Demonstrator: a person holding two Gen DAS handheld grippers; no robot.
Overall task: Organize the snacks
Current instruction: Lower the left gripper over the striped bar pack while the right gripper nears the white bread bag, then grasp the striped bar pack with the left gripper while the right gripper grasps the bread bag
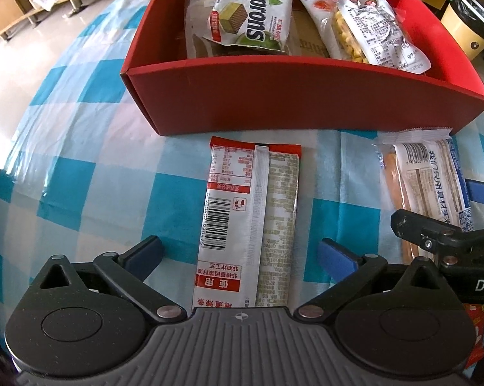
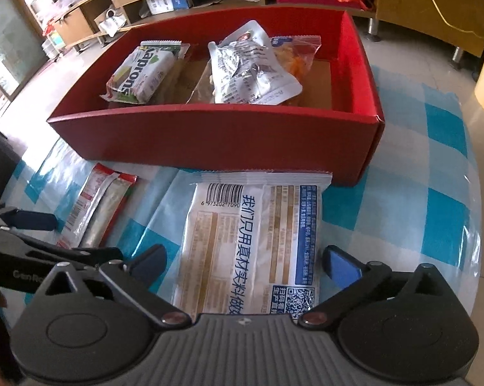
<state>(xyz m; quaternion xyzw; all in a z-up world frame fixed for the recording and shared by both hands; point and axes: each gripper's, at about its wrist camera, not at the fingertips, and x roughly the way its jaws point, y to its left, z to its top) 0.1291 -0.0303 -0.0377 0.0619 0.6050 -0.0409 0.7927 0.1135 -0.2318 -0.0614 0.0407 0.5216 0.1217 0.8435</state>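
A: Container status?
B: Red box (image 1: 293, 96) on checked tablecloth (image 1: 81, 177), several snacks inside.
A: Grippers?
B: Left gripper (image 1: 240, 252) spread, straddling red-striped packet (image 1: 251, 218). Right gripper (image 2: 245, 262) spread, straddling white-blue packet (image 2: 258, 241). Pads clear of both.

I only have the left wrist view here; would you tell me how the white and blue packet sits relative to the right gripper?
Observer: The white and blue packet lies flat between the open fingers of the right gripper, neither pad pressing on it.
Operator: Thank you; does its far end touch the red box?
Observer: Its crimped far edge lies right by the front wall of the red box; contact I cannot confirm.
Operator: Is the box's right end free?
Observer: Yes, bare cardboard floor shows there.
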